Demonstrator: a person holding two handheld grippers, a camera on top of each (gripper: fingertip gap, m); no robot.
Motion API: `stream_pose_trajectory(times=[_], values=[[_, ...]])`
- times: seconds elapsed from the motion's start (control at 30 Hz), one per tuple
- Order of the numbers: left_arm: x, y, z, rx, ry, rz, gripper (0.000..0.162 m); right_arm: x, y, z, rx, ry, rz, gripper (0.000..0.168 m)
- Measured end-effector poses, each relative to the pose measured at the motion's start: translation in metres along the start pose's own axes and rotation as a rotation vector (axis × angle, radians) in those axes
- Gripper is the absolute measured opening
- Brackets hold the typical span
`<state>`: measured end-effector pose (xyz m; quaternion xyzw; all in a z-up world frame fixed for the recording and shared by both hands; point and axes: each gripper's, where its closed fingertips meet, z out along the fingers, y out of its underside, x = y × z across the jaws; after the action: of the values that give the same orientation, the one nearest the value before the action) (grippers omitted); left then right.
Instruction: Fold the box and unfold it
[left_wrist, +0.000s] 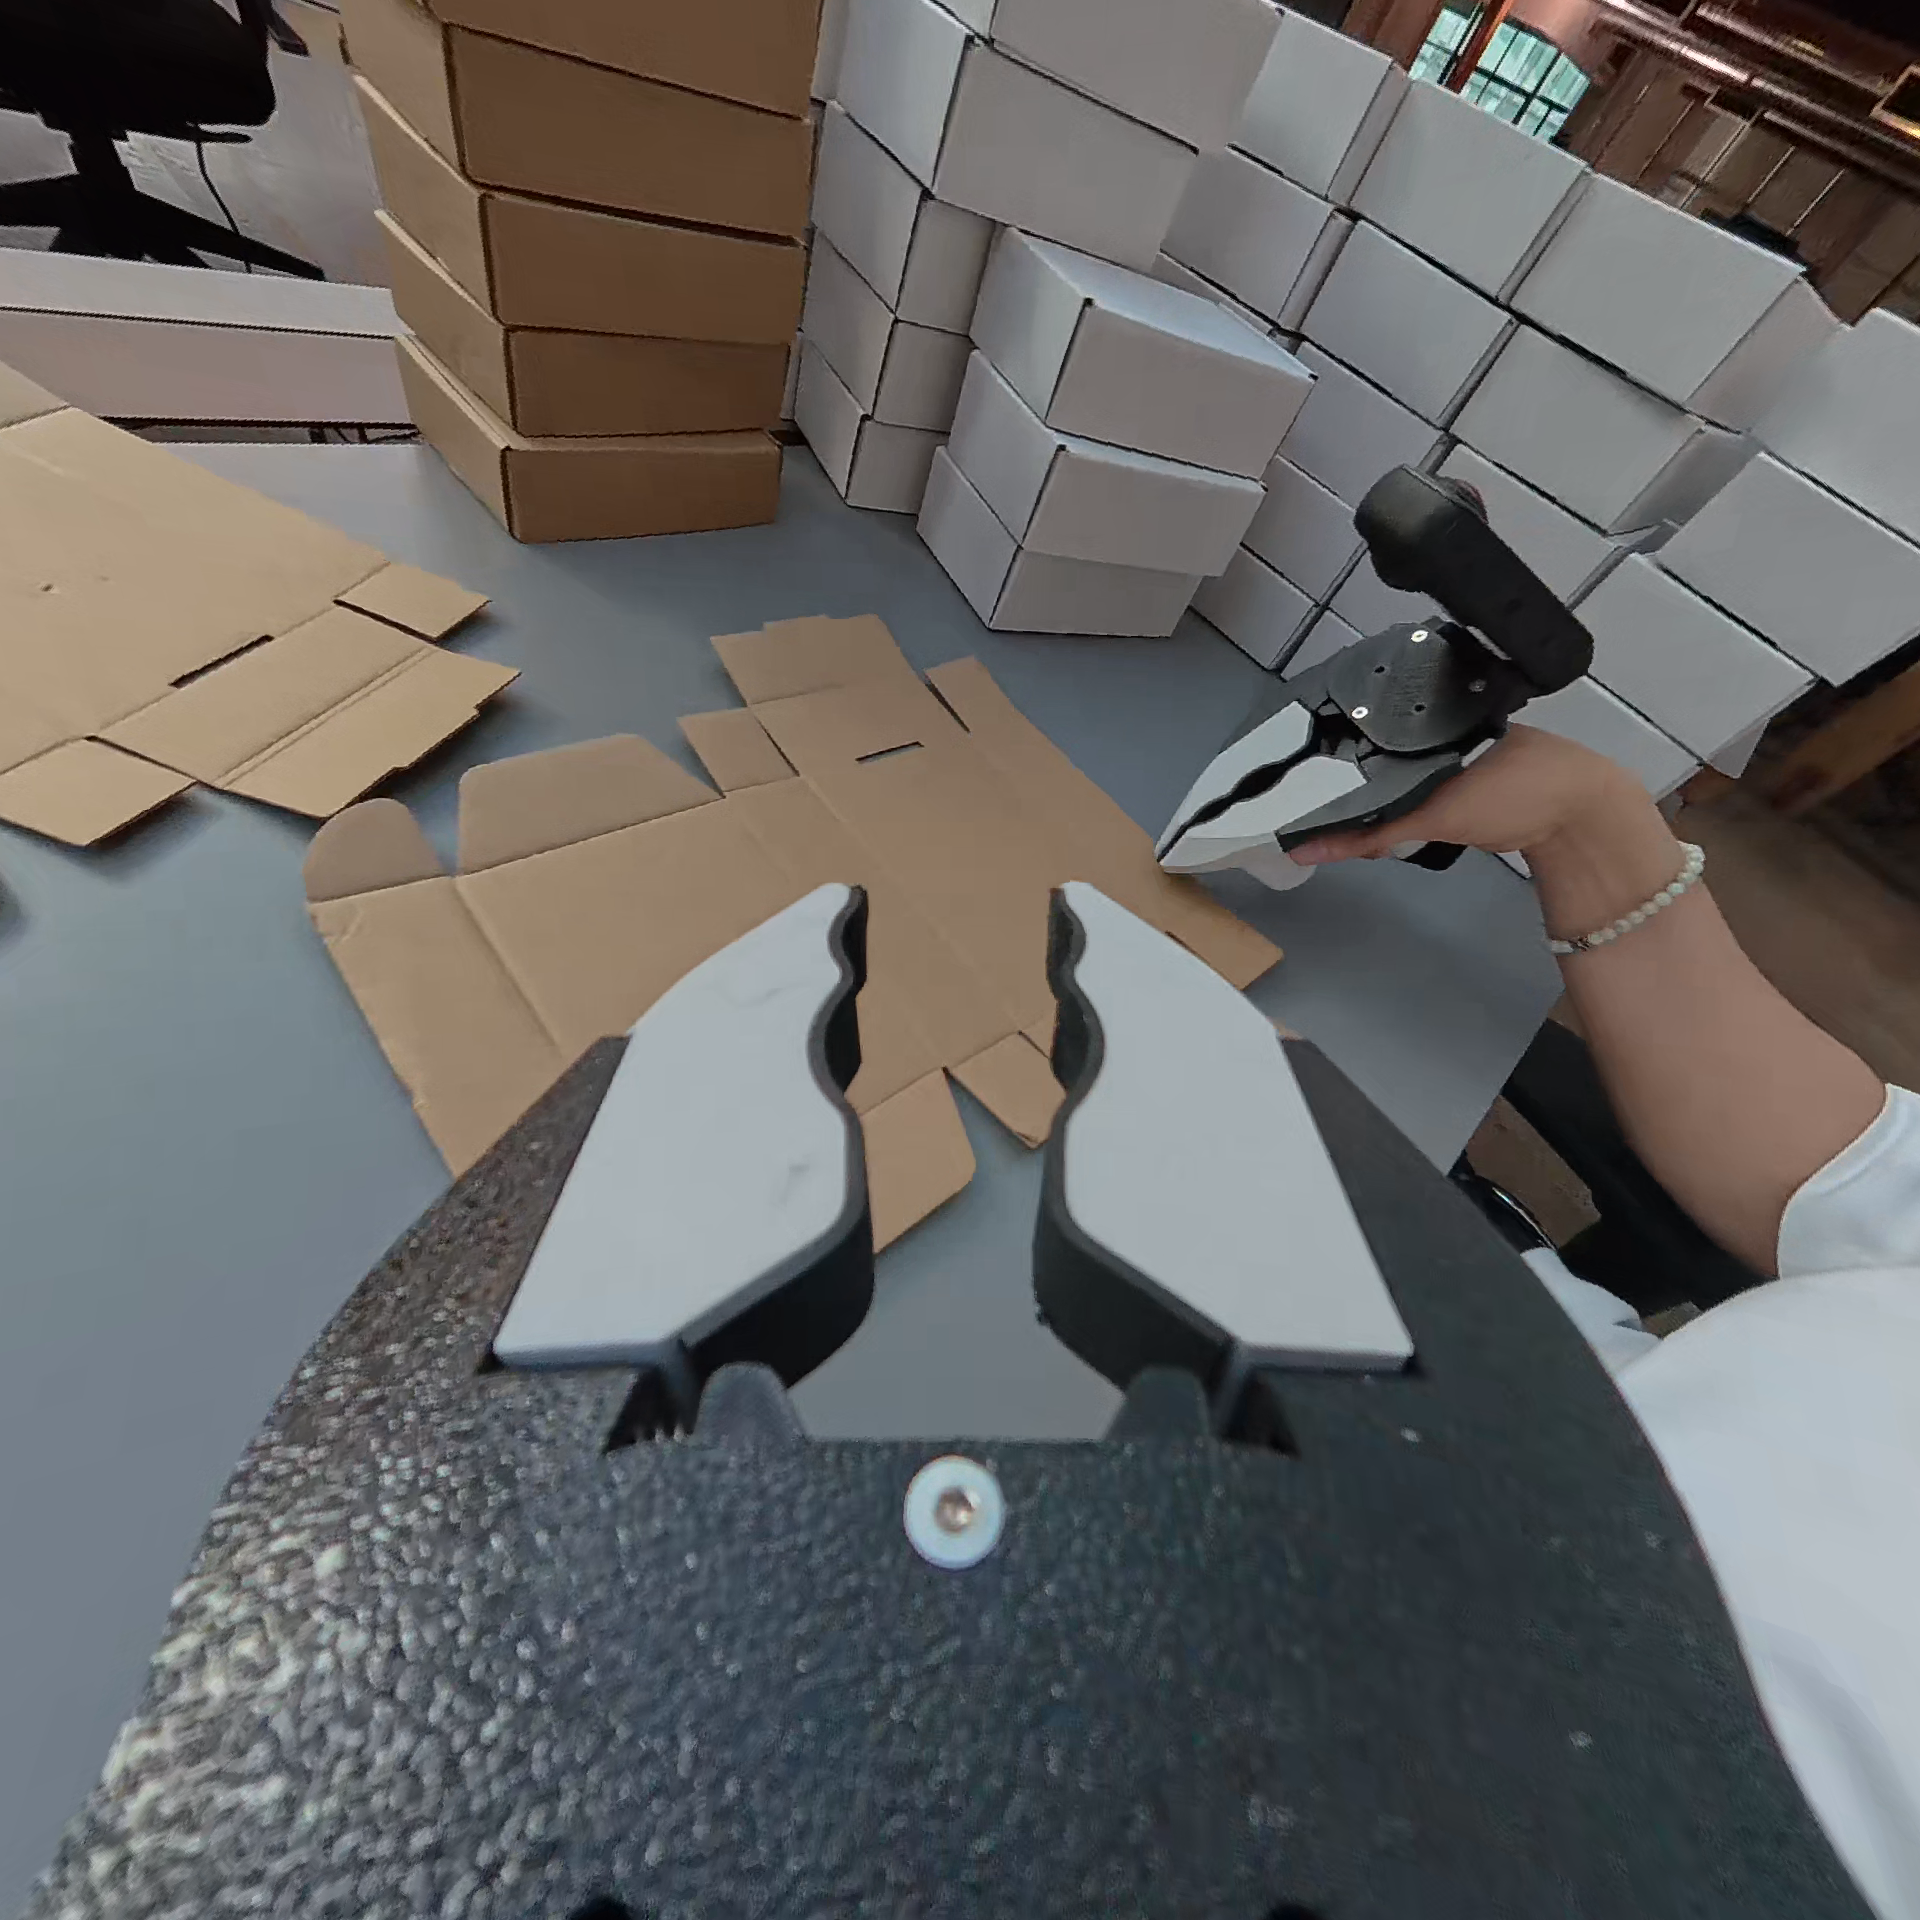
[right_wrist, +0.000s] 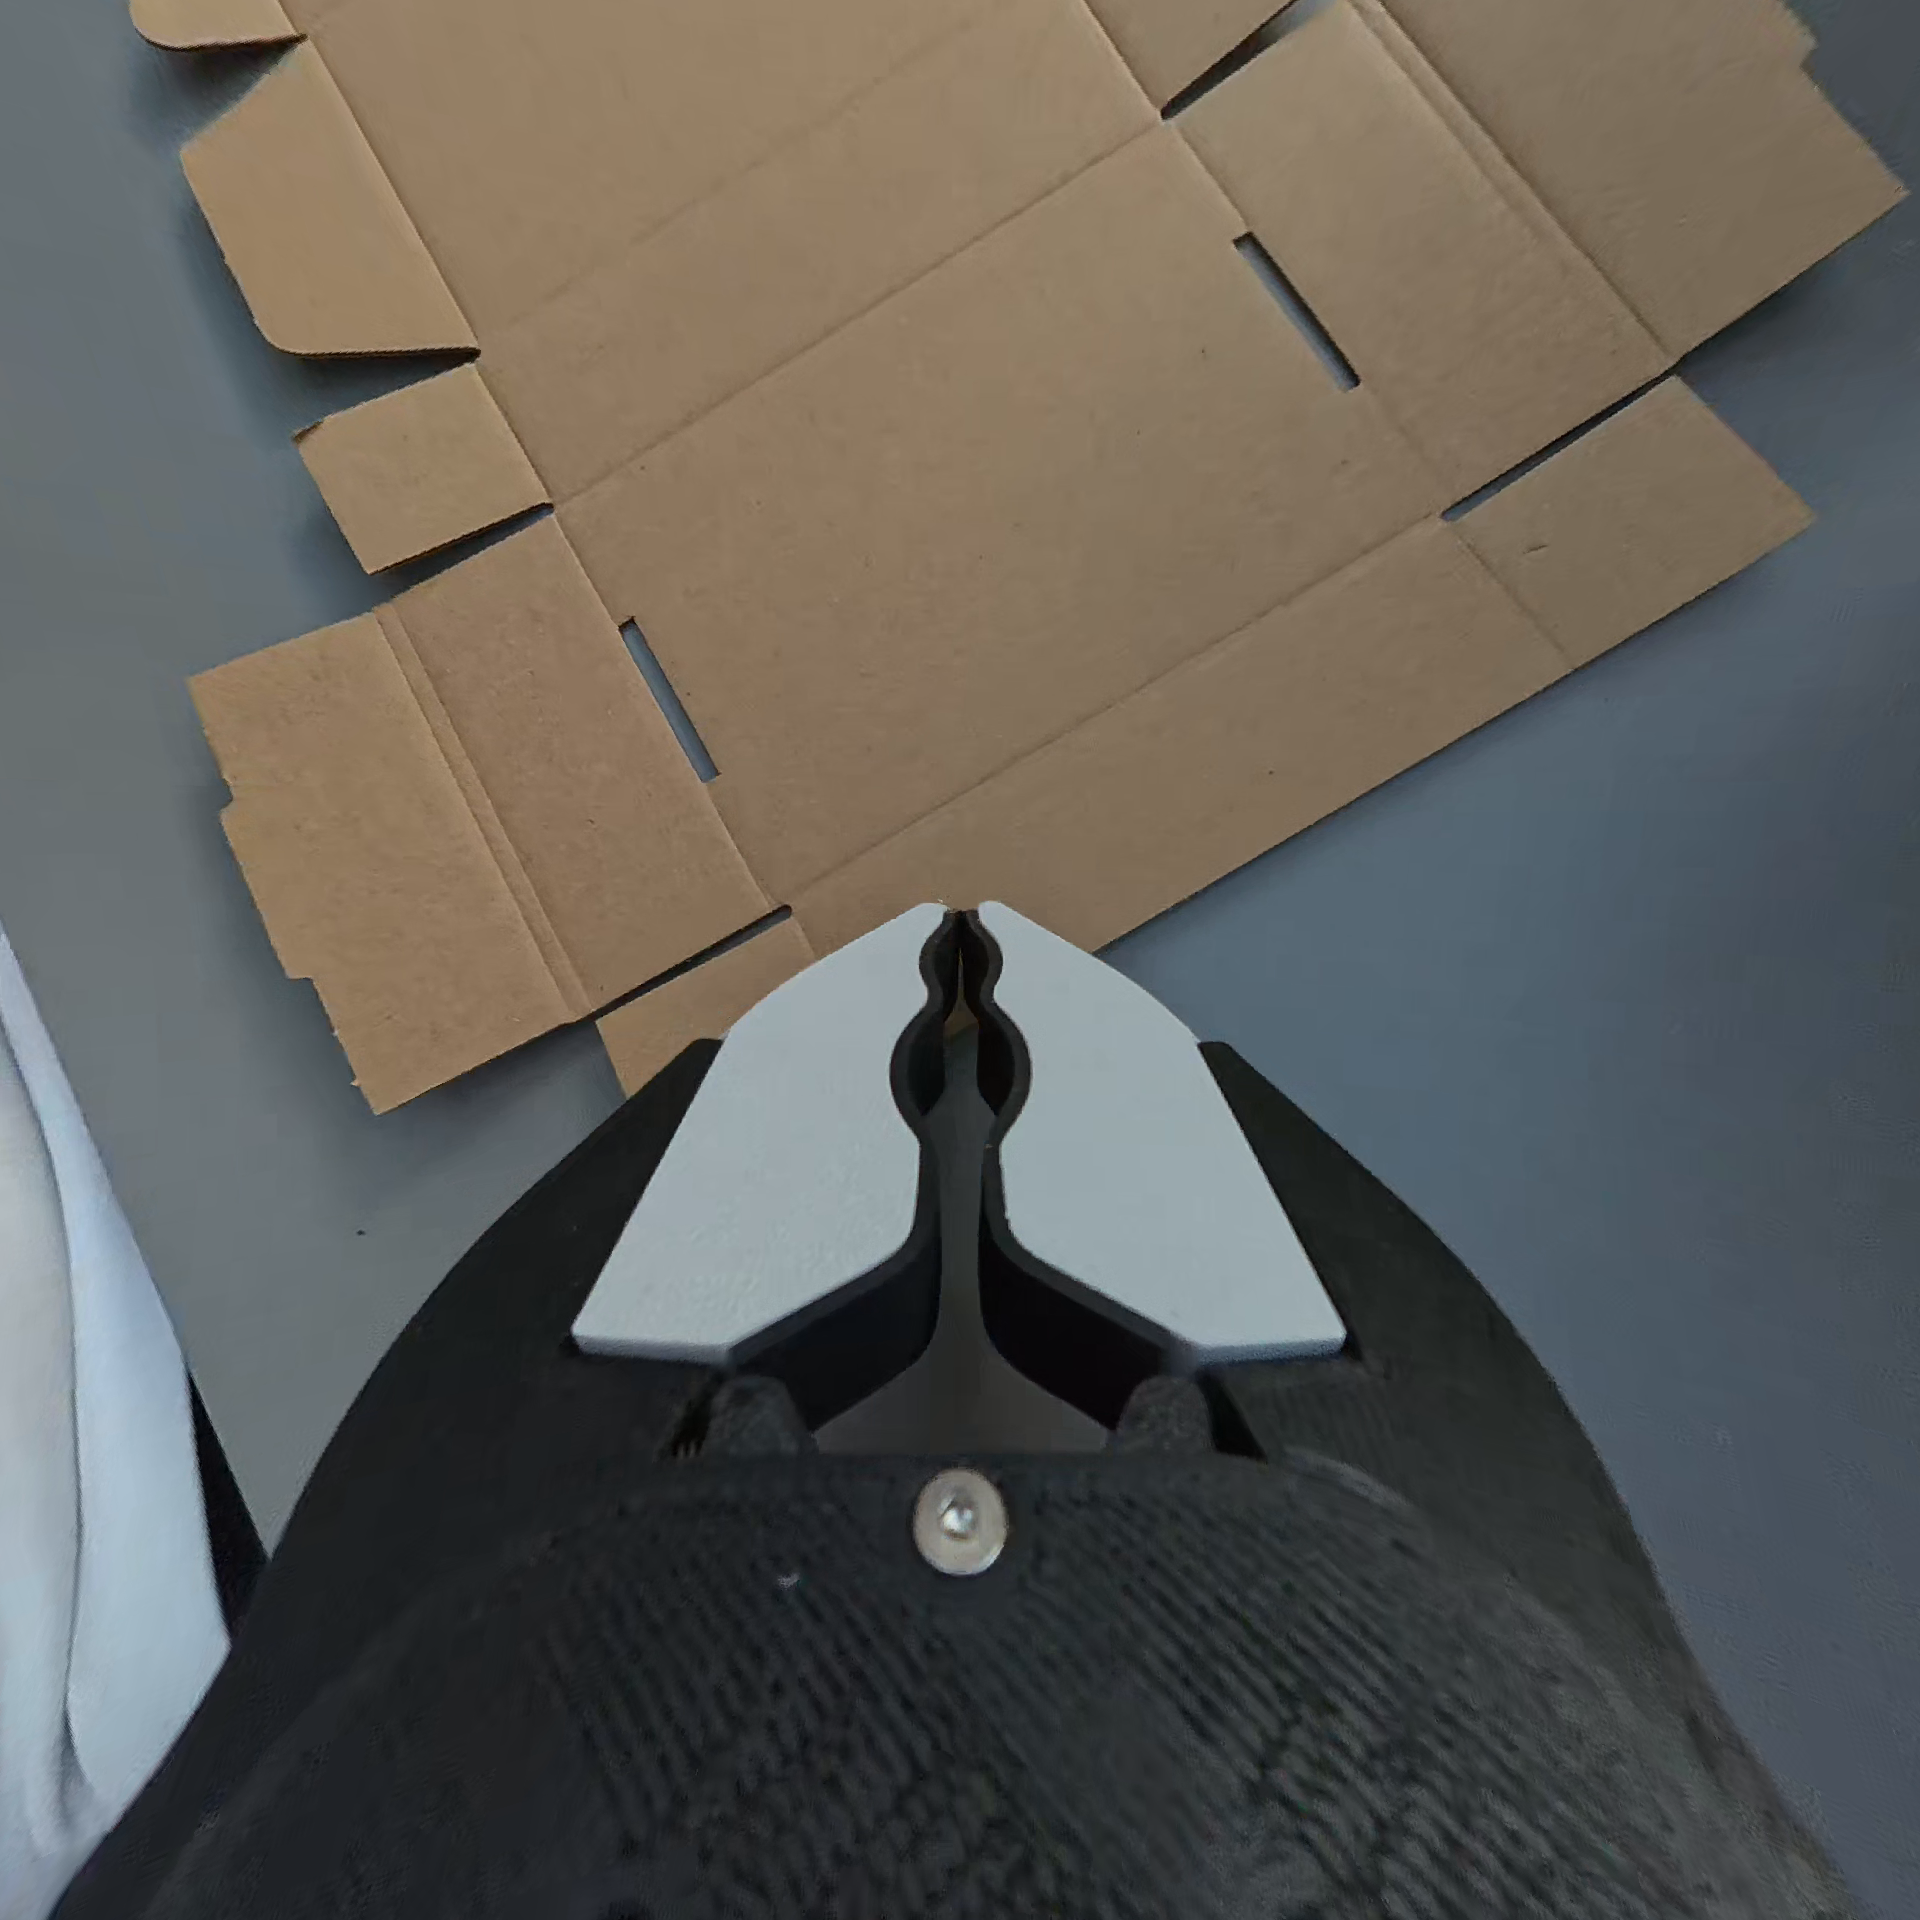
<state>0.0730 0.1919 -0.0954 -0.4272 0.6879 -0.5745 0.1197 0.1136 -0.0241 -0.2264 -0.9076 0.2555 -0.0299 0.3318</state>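
Observation:
A flat, unfolded brown cardboard box blank (left_wrist: 831, 852) lies on the grey table (left_wrist: 156, 1091), all flaps spread out. It fills the upper part of the right wrist view (right_wrist: 987, 468). My left gripper (left_wrist: 956, 904) is open and empty, hovering over the near part of the blank. My right gripper (right_wrist: 961, 914) is shut, its tips at the blank's near edge. It also shows in the left wrist view (left_wrist: 1169, 854), held by a hand at the blank's right edge, tips low at the table. I cannot tell whether the tips pinch the cardboard.
A second flat brown blank (left_wrist: 156, 644) lies at the far left. A stack of folded brown boxes (left_wrist: 592, 260) stands behind, with several stacked white boxes (left_wrist: 1351, 312) walling the back and right. A person's arm (left_wrist: 1662, 1039) in a white sleeve is at the right.

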Motion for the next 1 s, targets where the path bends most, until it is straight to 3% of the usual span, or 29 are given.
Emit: stream_pose_trajectory(times=[0.2,0.3,0.47,0.63,1.0], values=[[-0.039,-0.001,-0.013,-0.053,-0.033,-0.093,0.048,0.003,0.011,0.002,-0.100,0.072,-0.134,0.000],[-0.061,0.020,-0.008,-0.200,-0.035,-0.167,0.062,0.004,0.016,-0.001,-0.145,0.092,-0.178,0.000],[-0.073,0.063,0.003,-0.425,0.099,-0.414,0.072,0.005,0.019,-0.003,-0.122,0.062,-0.196,0.000],[-0.091,0.080,0.004,-0.545,0.146,-0.587,0.083,0.005,0.019,-0.003,-0.108,0.055,-0.215,0.000],[-0.067,0.095,0.009,-0.677,0.295,-0.636,0.065,0.007,0.019,-0.004,-0.070,0.023,-0.217,0.000]])
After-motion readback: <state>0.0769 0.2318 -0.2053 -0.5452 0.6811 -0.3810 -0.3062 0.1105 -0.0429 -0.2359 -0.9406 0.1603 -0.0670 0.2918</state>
